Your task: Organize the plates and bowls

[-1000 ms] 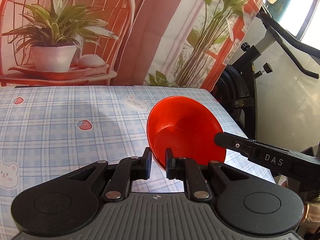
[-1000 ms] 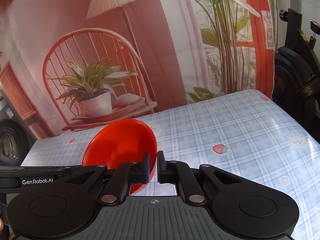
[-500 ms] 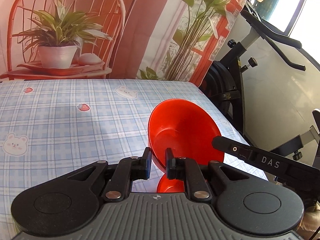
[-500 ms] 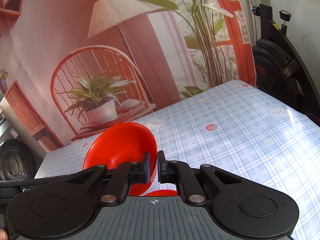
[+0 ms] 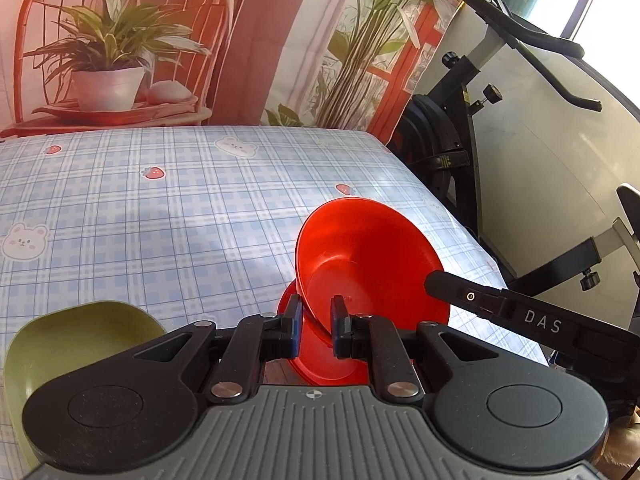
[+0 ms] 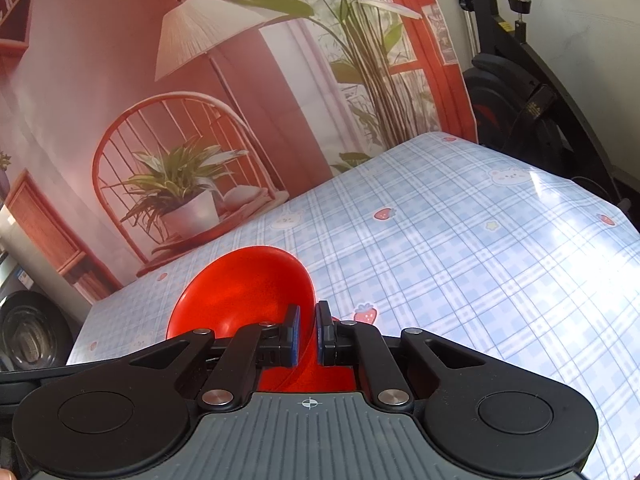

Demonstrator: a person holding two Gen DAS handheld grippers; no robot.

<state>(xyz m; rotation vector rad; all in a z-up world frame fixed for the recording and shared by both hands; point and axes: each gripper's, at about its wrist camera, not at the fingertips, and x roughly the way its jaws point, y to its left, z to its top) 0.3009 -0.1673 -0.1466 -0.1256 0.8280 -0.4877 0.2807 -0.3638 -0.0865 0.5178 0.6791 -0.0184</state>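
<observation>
Left wrist view is showing the left gripper (image 5: 316,326) with its jaws narrowed onto the rim of a red bowl (image 5: 368,264), pinching that rim between the two fingers. The bowl is tilting, its open side facing the camera, and it is hanging over a second red dish (image 5: 324,364) lying flat below it near the right edge of the table (image 5: 180,208); whether the two are touching cannot be told. A green bowl (image 5: 76,344) is sitting at the lower left, partly hidden behind the gripper body. The black arm of the right gripper (image 5: 520,316), marked DAS, is reaching in from the right toward the far side of the red bowl. An exercise bike (image 5: 480,120) is standing beyond the table's right edge, and a printed backdrop (image 5: 120,60) with a potted plant is hanging behind.

Right wrist view is showing the right gripper (image 6: 306,334) with its jaws almost together, clamping the thin rim of the same red bowl (image 6: 244,292), which is tipping to the left of the fingers. More red is showing just below the jaws, close against the gripper body. The table (image 6: 460,260), covered in a blue checked cloth with bears and strawberries, is stretching away to the right.
</observation>
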